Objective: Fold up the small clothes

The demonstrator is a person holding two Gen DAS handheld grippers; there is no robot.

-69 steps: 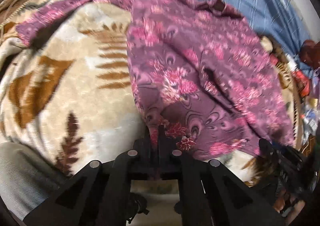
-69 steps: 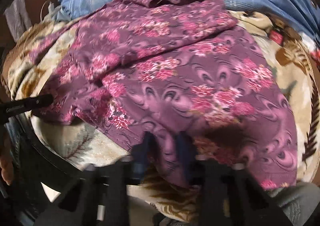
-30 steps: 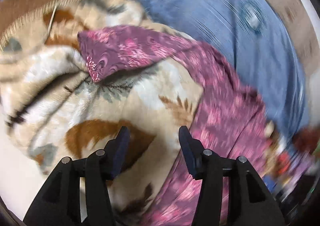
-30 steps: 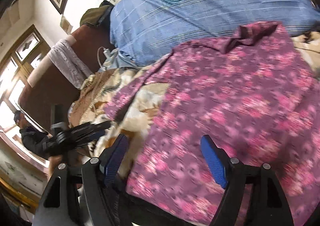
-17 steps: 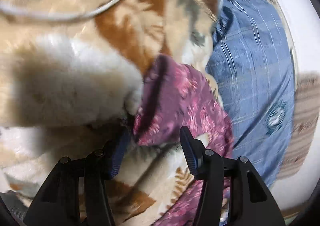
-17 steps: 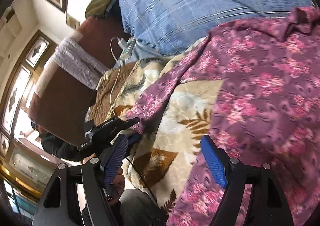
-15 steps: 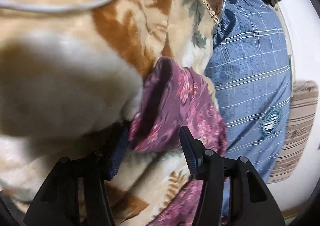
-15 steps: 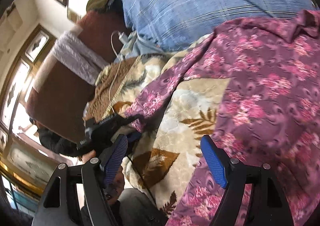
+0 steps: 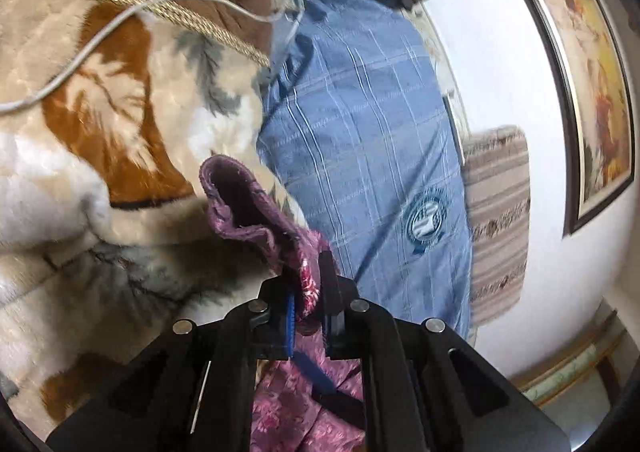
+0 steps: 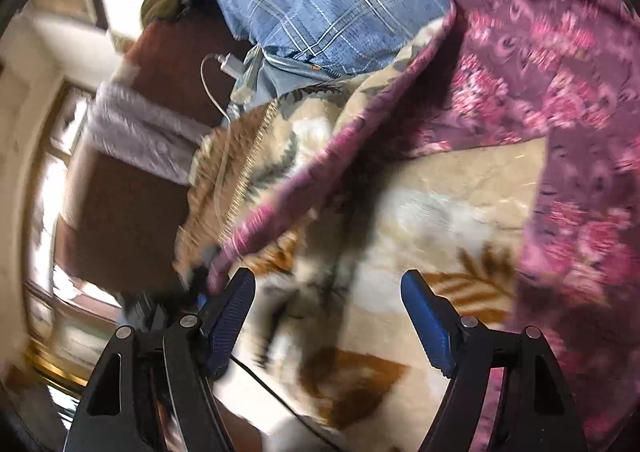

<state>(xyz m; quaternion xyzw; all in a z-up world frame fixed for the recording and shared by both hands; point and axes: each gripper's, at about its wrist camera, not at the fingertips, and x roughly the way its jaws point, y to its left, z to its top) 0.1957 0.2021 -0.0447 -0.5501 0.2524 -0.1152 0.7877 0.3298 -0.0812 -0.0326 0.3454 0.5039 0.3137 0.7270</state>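
1. Since half a second ago, the left gripper has just closed its jaws on the sleeve cuff.
2. Purple garment – pink floral print – lies spread on the fleece blanket, sleeve stretched leftward.
3. Right gripper hovers released – nothing between its pads.

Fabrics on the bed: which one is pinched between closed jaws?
The purple floral garment, its sleeve cuff clamped by the left gripper; the blanket and blue pillow lie ungripped.

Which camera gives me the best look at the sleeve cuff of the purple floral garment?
The left wrist view: the purple floral garment's sleeve cuff sits sharp, its open end visible, pinched in the shut left gripper. The right wrist view shows the same sleeve only blurred, stretching toward its lower left.
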